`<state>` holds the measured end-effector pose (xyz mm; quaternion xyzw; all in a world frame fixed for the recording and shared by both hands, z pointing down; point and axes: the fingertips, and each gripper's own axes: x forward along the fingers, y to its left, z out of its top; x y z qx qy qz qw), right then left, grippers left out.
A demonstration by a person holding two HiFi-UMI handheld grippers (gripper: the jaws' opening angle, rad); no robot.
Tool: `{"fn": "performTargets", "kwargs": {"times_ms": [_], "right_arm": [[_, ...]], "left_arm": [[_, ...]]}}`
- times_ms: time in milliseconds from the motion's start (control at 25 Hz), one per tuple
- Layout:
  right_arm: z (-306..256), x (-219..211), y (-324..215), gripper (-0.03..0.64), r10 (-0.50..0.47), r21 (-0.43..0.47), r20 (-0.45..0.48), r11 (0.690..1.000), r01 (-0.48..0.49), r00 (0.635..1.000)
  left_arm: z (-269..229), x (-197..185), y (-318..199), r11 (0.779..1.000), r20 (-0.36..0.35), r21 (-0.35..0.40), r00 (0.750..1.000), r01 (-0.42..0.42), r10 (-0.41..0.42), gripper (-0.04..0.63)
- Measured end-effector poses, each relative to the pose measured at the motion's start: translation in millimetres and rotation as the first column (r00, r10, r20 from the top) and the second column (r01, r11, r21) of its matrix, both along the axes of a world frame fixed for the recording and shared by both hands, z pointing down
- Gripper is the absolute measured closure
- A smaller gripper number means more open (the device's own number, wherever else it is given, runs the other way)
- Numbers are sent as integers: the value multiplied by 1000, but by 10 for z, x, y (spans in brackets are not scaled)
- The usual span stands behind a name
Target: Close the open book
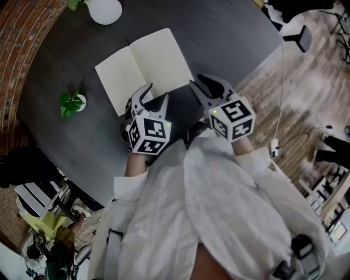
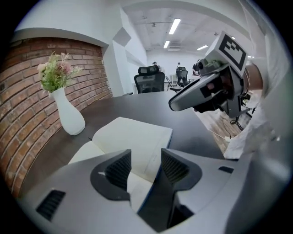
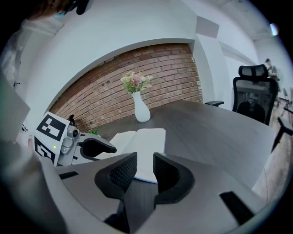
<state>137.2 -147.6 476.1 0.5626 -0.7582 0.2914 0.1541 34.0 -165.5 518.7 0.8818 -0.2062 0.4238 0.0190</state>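
An open book (image 1: 145, 68) with blank cream pages lies flat on the dark round table (image 1: 235, 38). My left gripper (image 1: 152, 95) hangs over the book's near edge. In the left gripper view its jaws (image 2: 145, 167) stand apart, with the book's blue-edged near corner (image 2: 139, 183) between them and no pad pressing on it. My right gripper (image 1: 210, 86) hovers just off the book's near right corner, above bare table. Its jaws (image 3: 143, 171) are slightly apart, with only the table and the book's edge (image 3: 144, 153) seen beyond. Each gripper shows in the other's view: the right gripper (image 2: 178, 103) and the left gripper (image 3: 104, 147).
A white vase with flowers (image 1: 105, 10) stands beyond the book at the table's far side. A small green plant (image 1: 71, 103) sits at the left, near the brick wall. The table's rim curves round on the right above wooden floor. Office chairs (image 3: 254, 91) stand further off.
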Motion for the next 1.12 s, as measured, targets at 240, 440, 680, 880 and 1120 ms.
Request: {"fn": "performTargets", "kwargs": {"times_ms": [240, 440, 680, 880, 1120], "right_arm": [[80, 86, 54, 528, -9, -23, 3, 1000, 9, 1000], [139, 149, 115, 528, -10, -42, 6, 999, 10, 1000], [154, 209, 102, 528, -18, -49, 4, 999, 18, 1000], [170, 206, 89, 528, -27, -55, 5, 998, 28, 1000], [193, 194, 101, 528, -37, -60, 7, 998, 37, 999]], "left_arm": [[122, 29, 24, 999, 75, 19, 997, -28, 27, 363], [201, 53, 18, 998, 114, 33, 993, -47, 43, 353], [258, 131, 22, 996, 144, 49, 988, -68, 61, 349], [279, 173, -5, 992, 165, 83, 983, -92, 77, 347], [249, 203, 2, 974, 191, 151, 971, -170, 140, 344]]}}
